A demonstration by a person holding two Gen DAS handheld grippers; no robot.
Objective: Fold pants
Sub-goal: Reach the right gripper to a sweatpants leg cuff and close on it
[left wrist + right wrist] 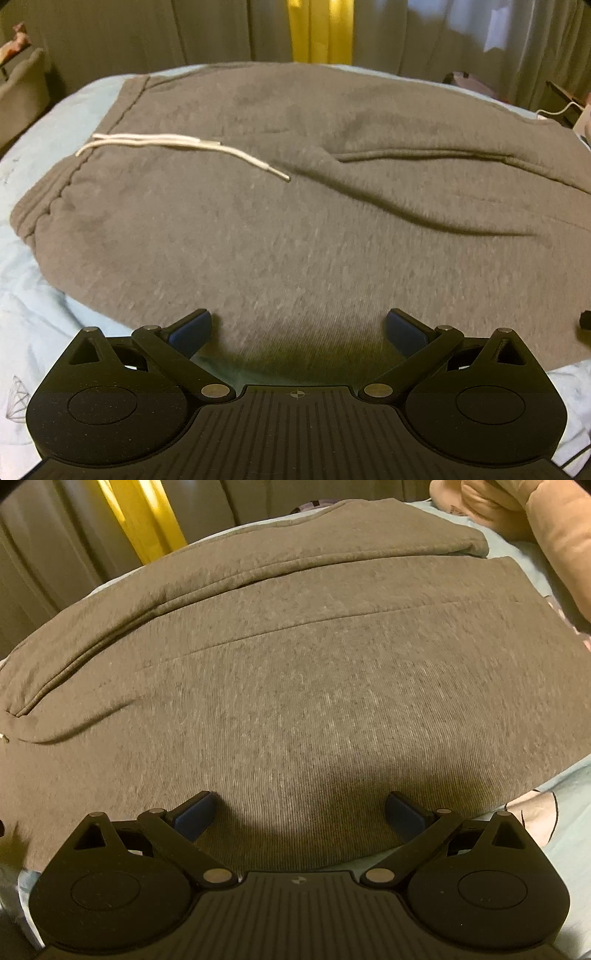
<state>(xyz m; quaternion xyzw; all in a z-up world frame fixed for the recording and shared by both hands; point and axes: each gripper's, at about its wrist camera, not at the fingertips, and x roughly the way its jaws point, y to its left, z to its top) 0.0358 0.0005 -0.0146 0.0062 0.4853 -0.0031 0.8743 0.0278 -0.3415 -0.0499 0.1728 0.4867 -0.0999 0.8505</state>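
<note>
Grey sweatpants [295,229] lie flat on a light blue bed sheet [44,295]. In the left wrist view the waistband [48,199] is at the left, with a white drawstring [177,144] lying on the fabric. My left gripper [298,328] is open and empty, just above the near edge of the pants' upper part. In the right wrist view the two pant legs [314,686] stretch away to the right, one lying partly over the other. My right gripper [300,810] is open and empty, above the near edge of the leg.
Grey curtains [184,29] with a yellow strip [321,29] hang behind the bed. A peach plush object [546,528] lies at the far right of the bed. A white cable [557,110] and dark items sit beyond the bed's far right edge.
</note>
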